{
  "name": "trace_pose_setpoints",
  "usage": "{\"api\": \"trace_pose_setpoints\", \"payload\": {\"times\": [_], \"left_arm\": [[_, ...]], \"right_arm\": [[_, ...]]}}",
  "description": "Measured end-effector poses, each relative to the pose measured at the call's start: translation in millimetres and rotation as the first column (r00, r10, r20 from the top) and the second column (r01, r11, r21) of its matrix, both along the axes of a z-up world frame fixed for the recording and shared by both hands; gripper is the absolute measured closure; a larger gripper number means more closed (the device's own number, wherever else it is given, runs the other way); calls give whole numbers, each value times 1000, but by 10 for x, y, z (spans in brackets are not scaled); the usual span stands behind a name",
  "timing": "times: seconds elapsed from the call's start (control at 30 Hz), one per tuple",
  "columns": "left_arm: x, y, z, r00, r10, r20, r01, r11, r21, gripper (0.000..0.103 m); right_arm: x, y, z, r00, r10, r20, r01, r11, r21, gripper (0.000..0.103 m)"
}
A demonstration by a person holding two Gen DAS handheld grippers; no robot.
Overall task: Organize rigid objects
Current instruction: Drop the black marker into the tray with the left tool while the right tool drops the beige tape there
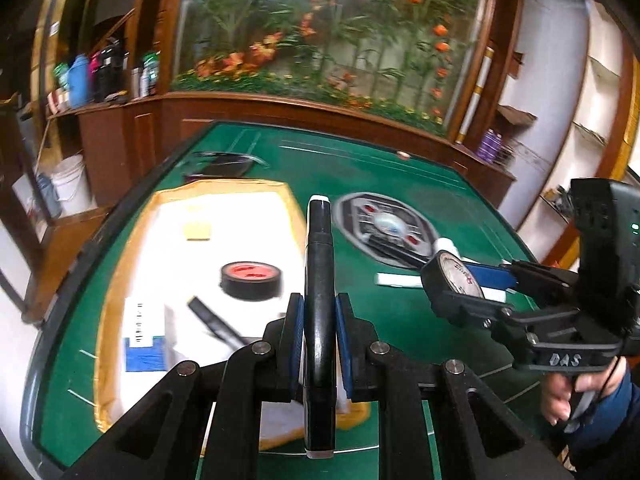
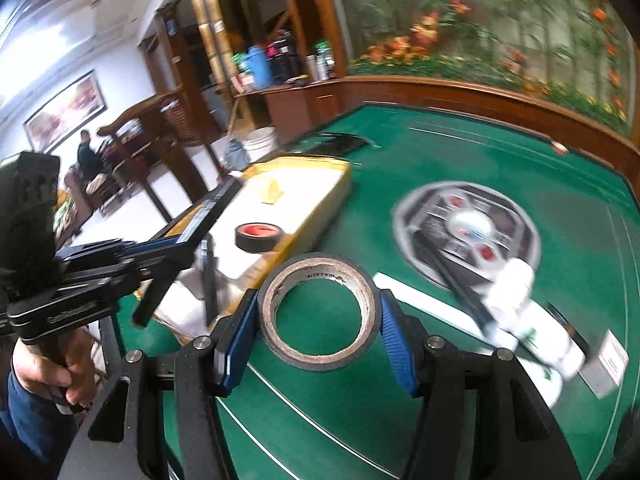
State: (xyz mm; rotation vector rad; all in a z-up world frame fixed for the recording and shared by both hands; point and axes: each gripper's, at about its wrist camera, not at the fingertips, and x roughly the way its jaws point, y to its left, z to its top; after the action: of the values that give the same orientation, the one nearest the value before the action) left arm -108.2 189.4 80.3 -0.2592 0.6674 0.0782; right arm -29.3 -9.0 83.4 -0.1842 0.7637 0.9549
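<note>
Marker — lengthwise, tip forward

1. The left gripper points forward and downward, its blue pads pressed tight on a slim black object standing between them.
2. The right gripper also tilts downward, its jaws held partly apart, blue pads clamped on either side of a roll of black tape.
3. The right hand wraps around its gripper's handle, with a blue sleeve at the wrist.
4. The left hand grasps its handle likewise.
</note>
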Motion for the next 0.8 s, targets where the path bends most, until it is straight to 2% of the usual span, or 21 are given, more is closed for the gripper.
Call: {"api": "trace_pose_setpoints", "payload": {"times": [0.2,0.3,0.5,0.8], "left_arm": [[113,388,-161,996,79,-37,-80,996,-26,87],[207,548,-268,991,115,-65,-117,993,-35,87],[334,774,-386,979,174,-106,-180,982,-56,87],[517,942,-464,963,224,-150,-233,972,-43,88]], "right_arm": [[-13,594,-21,999,53,5,-52,998,-40,45],[80,877,-110,998,56,-23,-57,996,-64,45],[302,1279,-220,994,36,-100,-45,995,-85,45],[608,1810,-418,990,-2,-139,-25,981,-193,45]]}}
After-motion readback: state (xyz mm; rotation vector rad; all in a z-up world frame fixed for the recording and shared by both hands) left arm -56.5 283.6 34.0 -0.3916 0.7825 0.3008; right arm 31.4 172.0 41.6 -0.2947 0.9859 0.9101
